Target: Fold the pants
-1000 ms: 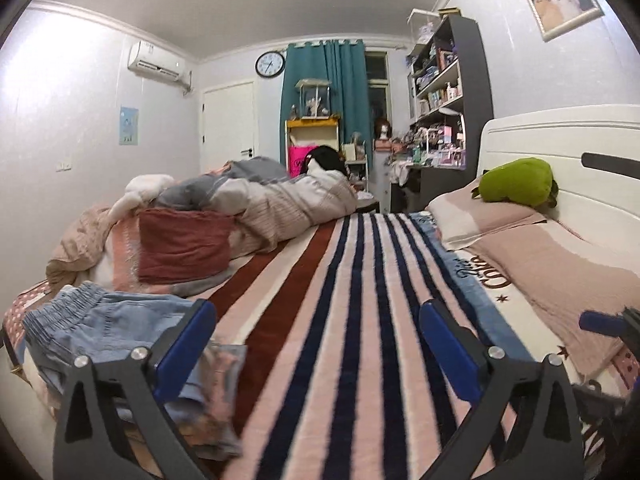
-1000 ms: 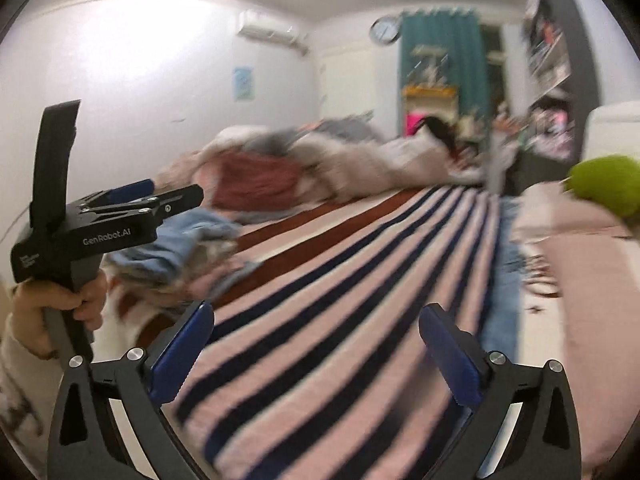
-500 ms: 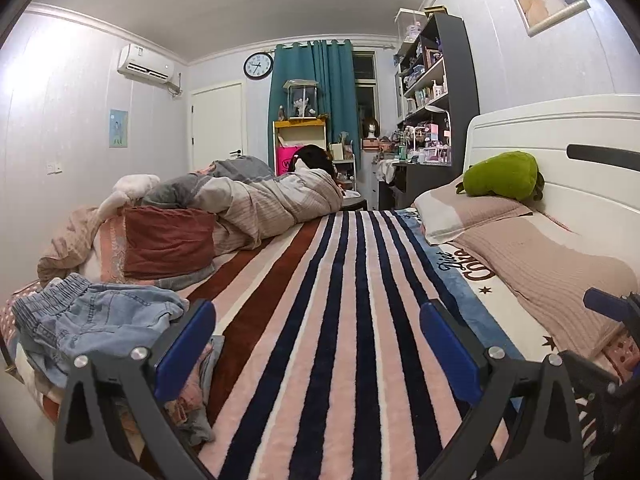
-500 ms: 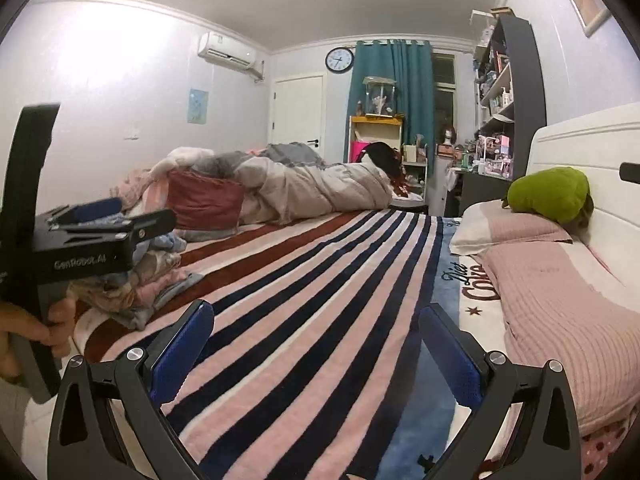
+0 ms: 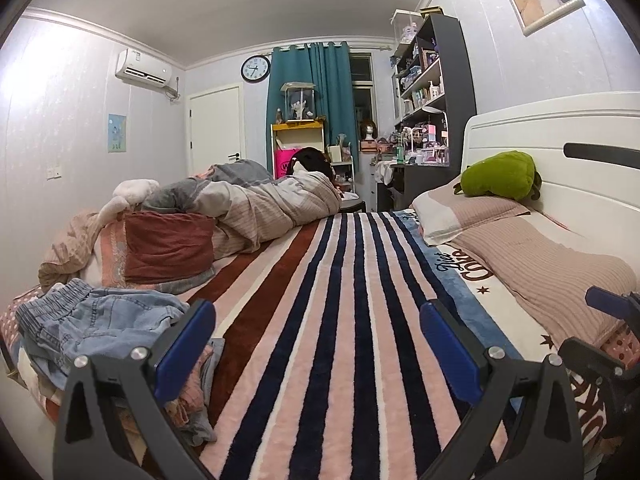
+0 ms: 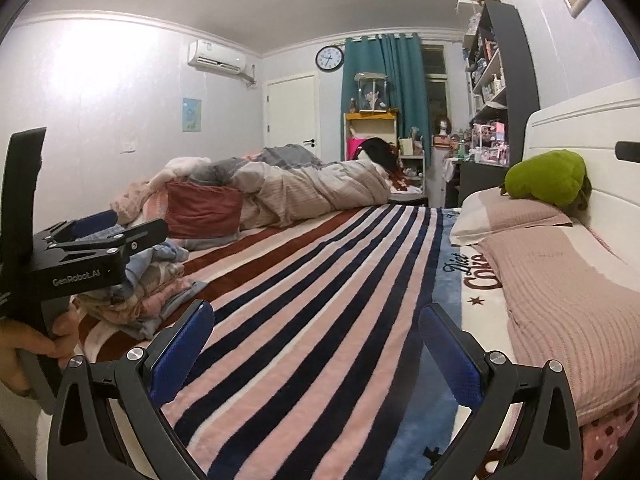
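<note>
In the left wrist view, the left gripper (image 5: 316, 344) is hovering wide open and empty over the striped blanket (image 5: 340, 320), while the denim pants (image 5: 92, 320) are lying crumpled atop a clothes pile (image 5: 188, 400) at its left; whichever stage this is, no fold is showing. In the right wrist view, the right gripper (image 6: 316, 344) is likewise gaping, holding nothing.

Bedroom: round black-rimmed wall clock (image 5: 255, 69) hanging ahead beside teal curtains (image 5: 316, 96); tall dark shelving unit (image 5: 440, 116) standing ahead-right.
</note>
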Demonstrator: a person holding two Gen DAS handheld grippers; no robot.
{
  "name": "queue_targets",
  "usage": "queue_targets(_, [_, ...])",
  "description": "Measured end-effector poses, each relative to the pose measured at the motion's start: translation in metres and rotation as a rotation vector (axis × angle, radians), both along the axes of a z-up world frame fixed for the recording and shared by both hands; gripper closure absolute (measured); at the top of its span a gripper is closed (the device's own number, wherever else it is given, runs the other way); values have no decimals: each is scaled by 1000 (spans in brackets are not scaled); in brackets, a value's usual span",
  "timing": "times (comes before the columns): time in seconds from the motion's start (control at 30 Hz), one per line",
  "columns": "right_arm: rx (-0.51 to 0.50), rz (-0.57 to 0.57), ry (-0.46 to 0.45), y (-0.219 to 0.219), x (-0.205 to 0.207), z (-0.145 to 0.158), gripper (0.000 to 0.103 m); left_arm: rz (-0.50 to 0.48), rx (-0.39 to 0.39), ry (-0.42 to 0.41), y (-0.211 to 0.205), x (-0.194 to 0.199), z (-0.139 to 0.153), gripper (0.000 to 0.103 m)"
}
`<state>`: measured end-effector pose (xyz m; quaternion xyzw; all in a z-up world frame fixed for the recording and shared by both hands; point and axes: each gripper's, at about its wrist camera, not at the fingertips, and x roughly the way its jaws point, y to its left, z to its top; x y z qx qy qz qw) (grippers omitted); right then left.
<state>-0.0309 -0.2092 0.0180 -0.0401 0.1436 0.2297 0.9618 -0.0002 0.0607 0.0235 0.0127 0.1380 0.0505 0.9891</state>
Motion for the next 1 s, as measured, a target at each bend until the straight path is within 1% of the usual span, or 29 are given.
queue_targets(0.57, [-25,-30,-20,-2,-4,1,1,-15,-21,16,-1,-1,-5,2])
queue_targets(1.0, [5,-24,-5,-11,-5,3,1,-20,-23,9,-2,-5,-2,2])
